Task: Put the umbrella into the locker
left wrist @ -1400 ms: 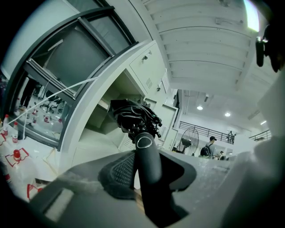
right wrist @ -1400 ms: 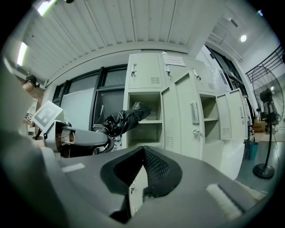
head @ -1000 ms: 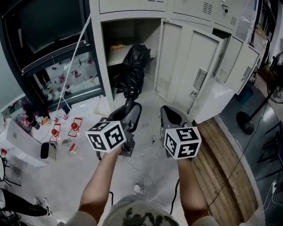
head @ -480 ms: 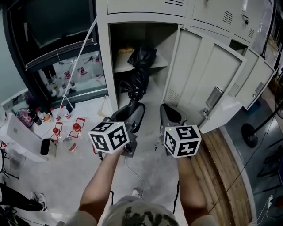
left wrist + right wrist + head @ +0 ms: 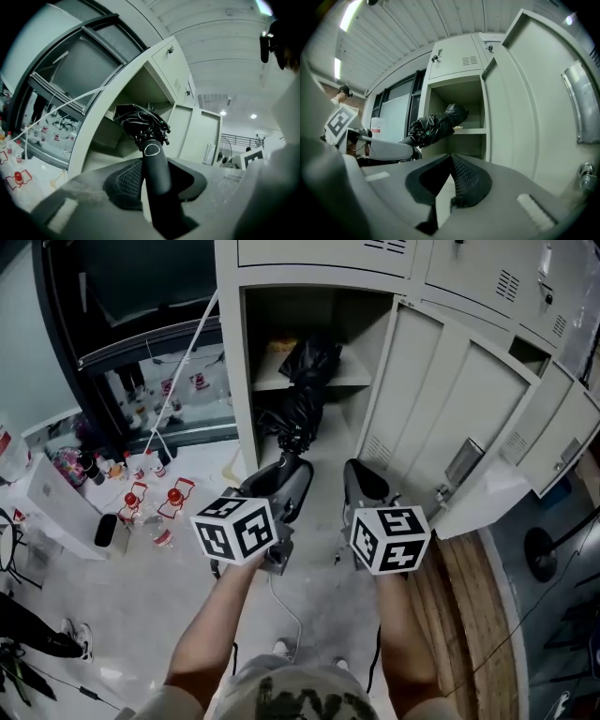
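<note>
Right now the umbrella (image 5: 298, 413), black and folded into a crumpled bundle, reaches out from the left gripper (image 5: 286, 470) into the open locker (image 5: 234, 362). Its far end lies above the shelf (image 5: 352, 381) inside the compartment, while the rest slopes back down in front of the shelf edge. Whether the fabric rests on the shelf cannot be told.

In the left gripper view, the umbrella's smooth dark handle (image 5: 157, 173) runs straight up between the jaws. The ribbed pads (image 5: 125, 180) clamp it from both sides, so this gripper (image 5: 157, 169) is pinching the handle at a middling spread, as wide as the handle itself. The bundled canopy (image 5: 140, 123) fans out just beyond the handle's cap.

The right gripper (image 5: 361, 479) is held just beside the left one, apart from the umbrella. In its own view the jaws come together at the tips, with only a thin slit lower down and nothing between them (image 5: 450, 161). The umbrella (image 5: 436, 124) shows past them to the left.

The locker door (image 5: 441, 418) stands swung wide to the right. Each gripper carries its marker cube (image 5: 236, 529), and the person's bare forearms (image 5: 211, 634) run back from them. On the pale floor to the left sit small red and white items (image 5: 150, 502), and wooden boards (image 5: 464, 615) lie to the right.
</note>
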### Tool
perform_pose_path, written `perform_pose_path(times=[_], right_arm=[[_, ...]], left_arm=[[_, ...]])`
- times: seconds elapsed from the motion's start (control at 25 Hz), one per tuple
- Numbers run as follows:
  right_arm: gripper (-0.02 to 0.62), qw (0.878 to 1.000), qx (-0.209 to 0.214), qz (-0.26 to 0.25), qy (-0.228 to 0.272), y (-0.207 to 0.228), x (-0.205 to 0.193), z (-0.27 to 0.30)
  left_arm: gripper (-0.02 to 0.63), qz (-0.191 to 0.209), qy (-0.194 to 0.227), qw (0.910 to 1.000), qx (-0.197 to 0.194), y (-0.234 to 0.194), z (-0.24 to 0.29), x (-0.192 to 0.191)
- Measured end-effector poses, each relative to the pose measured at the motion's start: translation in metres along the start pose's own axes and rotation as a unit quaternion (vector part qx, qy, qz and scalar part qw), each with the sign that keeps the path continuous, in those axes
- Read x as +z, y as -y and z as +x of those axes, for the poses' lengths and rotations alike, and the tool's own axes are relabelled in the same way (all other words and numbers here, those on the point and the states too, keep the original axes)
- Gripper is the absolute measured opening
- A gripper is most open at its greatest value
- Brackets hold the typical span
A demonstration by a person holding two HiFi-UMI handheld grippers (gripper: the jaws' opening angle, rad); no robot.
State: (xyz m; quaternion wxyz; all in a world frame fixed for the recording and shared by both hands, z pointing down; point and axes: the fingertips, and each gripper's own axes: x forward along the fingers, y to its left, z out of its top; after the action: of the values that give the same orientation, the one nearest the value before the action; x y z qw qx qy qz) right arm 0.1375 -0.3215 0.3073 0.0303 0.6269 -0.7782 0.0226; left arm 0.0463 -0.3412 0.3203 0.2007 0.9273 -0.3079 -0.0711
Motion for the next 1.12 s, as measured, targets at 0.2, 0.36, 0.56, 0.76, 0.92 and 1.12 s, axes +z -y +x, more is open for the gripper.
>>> perform_pose_path(times=[0.2,0.36,0.56,0.76,0.92,1.12], right_arm=[[-0.002,0.999,0.046,0.0,-0.002,0.002,-0.003,-0.004],[-0.002,0.997,0.081,-0.004,-0.004,0.004,-0.006,-0.016],[-0.002,0.994,0.111,-0.005,-0.007,0.006,-0.012,-0.035],[-0.002,0.991,0.135,-0.006,-0.009,0.009,-0.019,-0.05],[-0.002,0.989,0.15,-0.005,-0.011,0.009,-0.025,-0.059],[-0.002,0.986,0.164,-0.004,-0.014,0.01,-0.028,-0.065]], left_arm=[[0.144,0.008,0.009,0.9991,0.04,0.012,-0.006,-0.01],[0.144,0.005,0.018,0.997,0.076,0.023,-0.015,-0.022],[0.144,0.003,0.02,0.9937,0.11,0.038,-0.026,-0.039],[0.144,0.002,0.021,0.9907,0.134,0.052,-0.033,-0.058],[0.144,-0.003,0.016,0.9884,0.151,0.058,-0.039,-0.075],[0.144,-0.011,0.001,0.9849,0.173,0.058,-0.042,-0.093]])
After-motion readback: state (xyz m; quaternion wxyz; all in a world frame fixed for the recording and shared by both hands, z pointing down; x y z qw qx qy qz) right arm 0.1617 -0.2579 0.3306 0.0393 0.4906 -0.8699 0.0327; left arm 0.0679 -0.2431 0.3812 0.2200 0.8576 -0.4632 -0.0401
